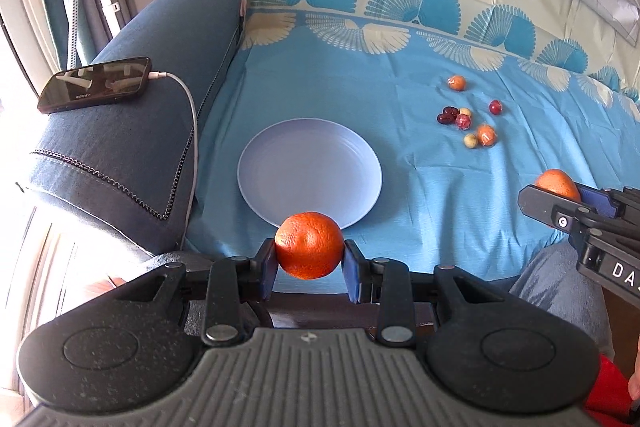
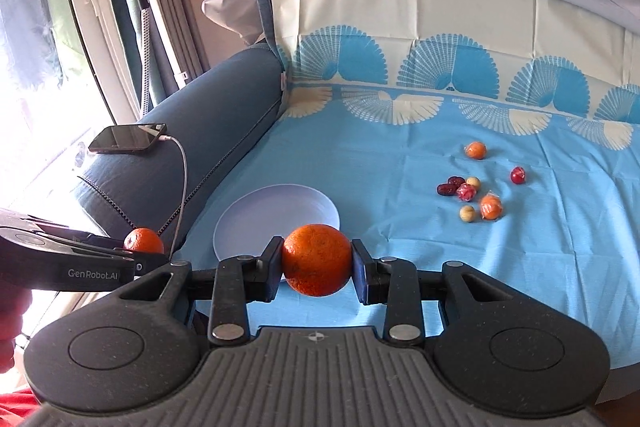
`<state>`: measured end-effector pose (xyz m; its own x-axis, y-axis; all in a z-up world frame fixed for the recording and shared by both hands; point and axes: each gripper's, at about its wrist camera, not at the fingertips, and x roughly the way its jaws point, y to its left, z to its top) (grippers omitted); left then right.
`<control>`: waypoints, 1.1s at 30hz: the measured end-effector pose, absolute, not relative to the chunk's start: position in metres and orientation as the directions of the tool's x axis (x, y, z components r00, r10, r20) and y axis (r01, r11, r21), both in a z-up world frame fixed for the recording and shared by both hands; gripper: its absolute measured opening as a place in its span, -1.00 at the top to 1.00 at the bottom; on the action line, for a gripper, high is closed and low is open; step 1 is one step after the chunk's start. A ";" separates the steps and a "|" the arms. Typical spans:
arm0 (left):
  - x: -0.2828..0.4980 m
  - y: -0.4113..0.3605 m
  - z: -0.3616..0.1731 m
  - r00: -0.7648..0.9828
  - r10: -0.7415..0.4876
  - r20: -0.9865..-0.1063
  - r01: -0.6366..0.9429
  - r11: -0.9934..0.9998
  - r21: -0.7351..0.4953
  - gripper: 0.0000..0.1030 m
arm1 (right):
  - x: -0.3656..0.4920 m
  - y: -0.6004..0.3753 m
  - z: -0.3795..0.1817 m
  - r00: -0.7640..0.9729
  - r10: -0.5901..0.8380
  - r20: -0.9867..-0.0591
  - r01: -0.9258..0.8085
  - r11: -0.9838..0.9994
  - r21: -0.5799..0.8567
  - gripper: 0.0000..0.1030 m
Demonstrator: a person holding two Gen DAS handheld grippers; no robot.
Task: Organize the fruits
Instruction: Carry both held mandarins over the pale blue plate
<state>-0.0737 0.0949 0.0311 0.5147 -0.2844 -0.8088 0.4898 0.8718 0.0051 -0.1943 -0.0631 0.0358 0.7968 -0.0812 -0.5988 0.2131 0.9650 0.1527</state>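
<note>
Left wrist view: an orange (image 1: 309, 245) is clamped between the blue pads of the left tool (image 1: 310, 269), held in the air just in front of the near rim of a pale lilac plate (image 1: 310, 171). Its skin is deep orange and pitted, with a bright highlight on top and shadow beneath. The plate is seen lying flat on a blue cloth with white fan patterns (image 1: 360, 75), which covers a sofa seat.

At the right edge of this view, the right tool (image 1: 556, 199) is seen gripping a second orange (image 1: 557, 183), only the upper part of which shows above the dark finger.

Right wrist view: that second orange (image 2: 317, 259) is seen pinched at its sides, round and dimpled, slightly darker underneath, held above the cloth beside the plate's near rim.

Farther back on the cloth, well apart from the plate, a loose group of small fruits is scattered: two small orange fruits in clear wrap (image 1: 457, 82) (image 1: 486, 135), two red wrapped fruits (image 1: 495, 107) (image 1: 463, 121), two dark red dates (image 1: 447, 115) touching each other, and two pale yellowish round fruits (image 1: 470, 140) (image 1: 464, 111).

On the blue-grey sofa armrest (image 1: 132, 147), a black phone (image 1: 94, 85) is seen lying flat with a white charging cable (image 1: 191, 115) plugged in and trailing down the armrest.
</note>
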 end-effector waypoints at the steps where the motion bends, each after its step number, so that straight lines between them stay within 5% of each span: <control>1: -0.073 0.097 0.032 0.519 -0.289 -0.805 0.488 0.873 0.002 0.27 | -0.195 -0.061 0.036 0.796 -0.085 -0.599 0.212 0.967 0.144 0.29; 33: -0.074 0.098 0.033 0.529 -0.311 -0.789 0.497 0.868 -0.008 0.27 | -0.189 -0.053 0.037 0.783 -0.094 -0.615 0.196 0.975 0.102 0.29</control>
